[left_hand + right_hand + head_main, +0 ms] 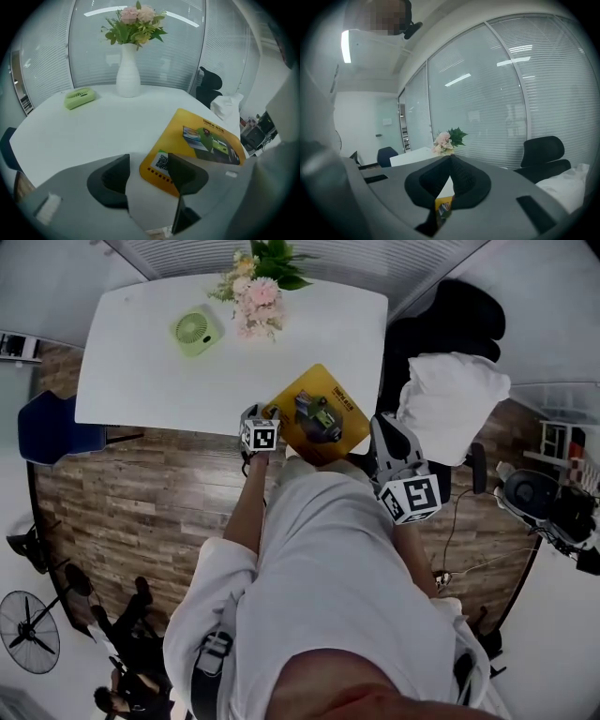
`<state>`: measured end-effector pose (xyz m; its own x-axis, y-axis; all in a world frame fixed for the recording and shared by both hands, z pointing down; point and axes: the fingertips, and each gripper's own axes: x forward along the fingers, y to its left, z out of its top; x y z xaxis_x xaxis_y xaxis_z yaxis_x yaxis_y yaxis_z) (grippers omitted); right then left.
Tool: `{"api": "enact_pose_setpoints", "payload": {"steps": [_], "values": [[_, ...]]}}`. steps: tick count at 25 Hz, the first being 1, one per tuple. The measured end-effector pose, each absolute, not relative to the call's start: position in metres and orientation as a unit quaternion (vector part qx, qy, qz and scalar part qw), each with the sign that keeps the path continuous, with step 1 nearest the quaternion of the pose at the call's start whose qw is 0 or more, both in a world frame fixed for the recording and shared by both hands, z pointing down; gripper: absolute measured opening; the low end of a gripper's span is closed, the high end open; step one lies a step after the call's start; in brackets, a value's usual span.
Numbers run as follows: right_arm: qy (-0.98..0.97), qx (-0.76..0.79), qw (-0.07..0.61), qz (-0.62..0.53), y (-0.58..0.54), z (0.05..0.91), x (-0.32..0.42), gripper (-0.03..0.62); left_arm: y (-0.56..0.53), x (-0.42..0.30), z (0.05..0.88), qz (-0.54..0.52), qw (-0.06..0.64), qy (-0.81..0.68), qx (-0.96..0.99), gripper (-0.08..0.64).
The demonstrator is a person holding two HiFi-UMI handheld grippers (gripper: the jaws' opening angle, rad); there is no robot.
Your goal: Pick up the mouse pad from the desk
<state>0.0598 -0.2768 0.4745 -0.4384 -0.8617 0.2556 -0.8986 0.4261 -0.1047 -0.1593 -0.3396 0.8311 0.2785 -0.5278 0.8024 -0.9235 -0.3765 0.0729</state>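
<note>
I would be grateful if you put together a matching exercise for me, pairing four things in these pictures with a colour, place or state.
Things:
1. mouse pad
2. fan
3. vase
4. left gripper

Descriptions:
A. white, holding flowers
B. jaws apart, gripping nothing
C. yellow, at a corner of the desk
D. green, lying on the desk beside the vase

Pairs: 1-C, 2-D, 3-A, 4-B

mouse pad (180, 140) edge behind left claw (148, 161), print (212, 140) unreadable (small)
</note>
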Motion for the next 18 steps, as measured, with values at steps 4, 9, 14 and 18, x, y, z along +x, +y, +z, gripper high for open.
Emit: {"api": "enact_pose_setpoints", "payload": {"steps": [4, 9, 14, 18], "values": [[-0.839, 0.526, 0.078, 0.115, -0.278, 0.475, 0.065, 0.0, -0.335, -0.156, 0.831, 0.353, 0.29, -0.496, 0.738, 0.23], [-0.843, 0.52, 0.075, 0.116, -0.284, 0.475, 0.062, 0.0, -0.328, -0.151, 0.831, 0.352, 0.298, -0.501, 0.732, 0.198], [-0.848, 0.512, 0.074, 0.116, -0.289, 0.474, 0.061, 0.001, -0.325, -0.139, 0.83, 0.366, 0.308, -0.468, 0.743, 0.104], [-0.849, 0.511, 0.071, 0.114, -0.292, 0.472, 0.064, 0.002, -0.324, -0.132, 0.831, 0.352, 0.307, -0.463, 0.753, 0.026]]}}
